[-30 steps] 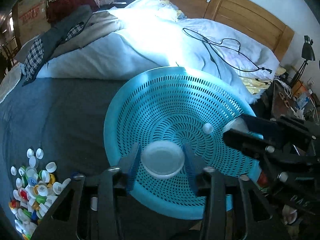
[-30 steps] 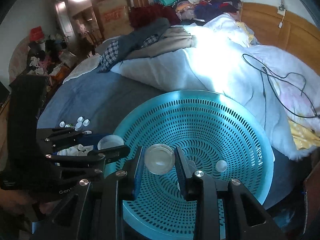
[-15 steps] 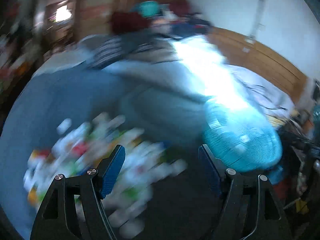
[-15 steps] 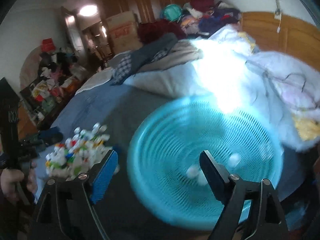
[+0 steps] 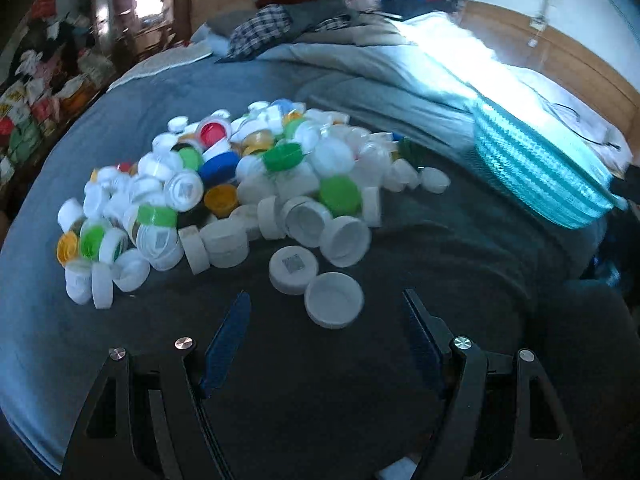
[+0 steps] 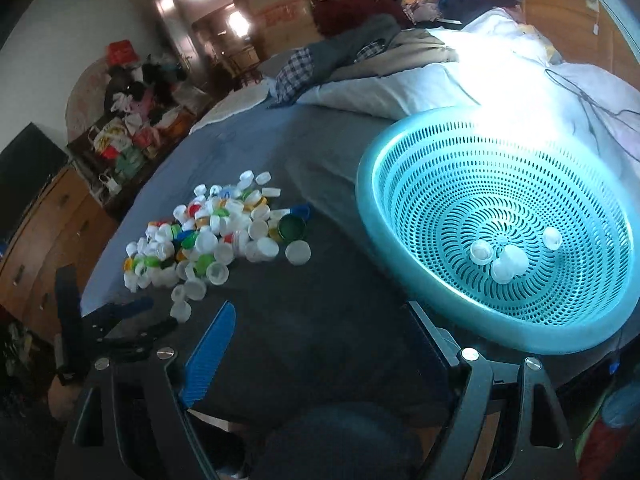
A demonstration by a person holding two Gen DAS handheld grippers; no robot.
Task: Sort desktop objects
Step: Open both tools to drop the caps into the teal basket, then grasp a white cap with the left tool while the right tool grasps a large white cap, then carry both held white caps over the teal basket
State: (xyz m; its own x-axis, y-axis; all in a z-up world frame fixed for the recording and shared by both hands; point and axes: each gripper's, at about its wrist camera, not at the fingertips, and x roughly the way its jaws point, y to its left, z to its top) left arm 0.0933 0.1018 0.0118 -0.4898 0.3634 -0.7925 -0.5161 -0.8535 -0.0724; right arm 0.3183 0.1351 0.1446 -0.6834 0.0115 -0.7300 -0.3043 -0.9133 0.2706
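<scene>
Both tongs stand released with nothing between their jaws, having just been opening: the left gripper (image 5: pixel 326 320) hangs over the dark blanket (image 5: pixel 460 248) with a white cap (image 5: pixel 334 300), hollow side up, lying just ahead between its fingertips but untouched, and the right gripper (image 6: pixel 320 320) hovers above bare blanket near the basket's rim. Just beyond the left gripper spreads the pile of bottle caps (image 5: pixel 240 184), mostly white with green, yellow, blue and red among them. Farther right sits the turquoise perforated basket (image 6: pixel 400 216), holding a few white caps (image 6: pixel 500 258) at its bottom, against the rumpled pale bedding (image 6: pixel 420 88).
</scene>
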